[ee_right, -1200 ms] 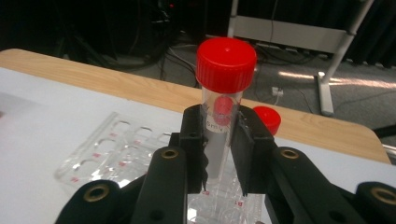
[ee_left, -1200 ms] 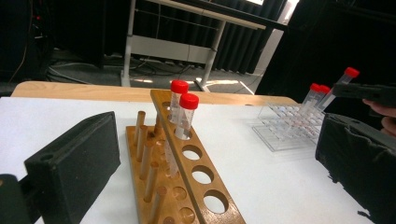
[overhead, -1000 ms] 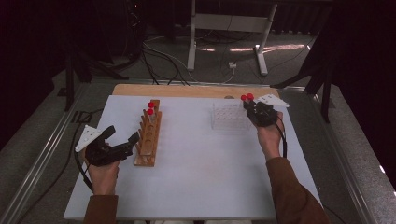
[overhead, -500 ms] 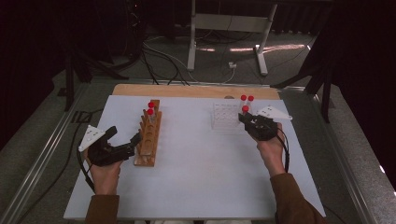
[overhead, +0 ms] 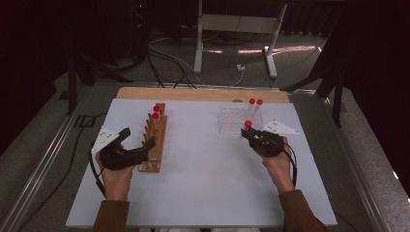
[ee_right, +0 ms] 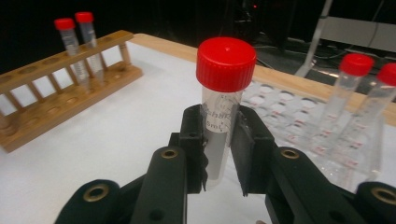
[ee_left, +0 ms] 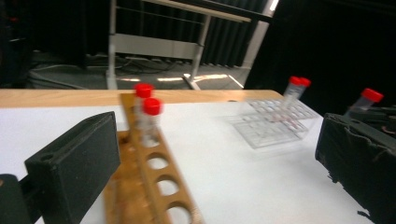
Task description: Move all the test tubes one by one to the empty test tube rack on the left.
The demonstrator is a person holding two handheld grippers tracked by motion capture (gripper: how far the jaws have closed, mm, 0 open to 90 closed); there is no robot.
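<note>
My right gripper (overhead: 249, 133) is shut on a clear tube with a red cap (ee_right: 219, 135), held upright just in front of the clear plastic rack (overhead: 234, 121). Two more red-capped tubes (overhead: 255, 104) stand in that rack's far right corner. The wooden rack (overhead: 155, 137) lies at the left with two red-capped tubes (overhead: 155, 113) at its far end. My left gripper (overhead: 139, 137) is open, its jaws wide apart on either side of the wooden rack's near end (ee_left: 159, 186). The held tube (ee_left: 369, 100) also appears at the right of the left gripper view.
A white board (overhead: 208, 188) covers the table, with a wooden strip (overhead: 193, 93) along its far edge. Metal rails run down both sides. Cables and a stand's metal legs (overhead: 232, 53) lie on the dark floor beyond.
My right gripper has drawn back from the clear rack toward the near side, bringing one tube out with it. The left gripper has shifted only slightly at the wooden rack.
</note>
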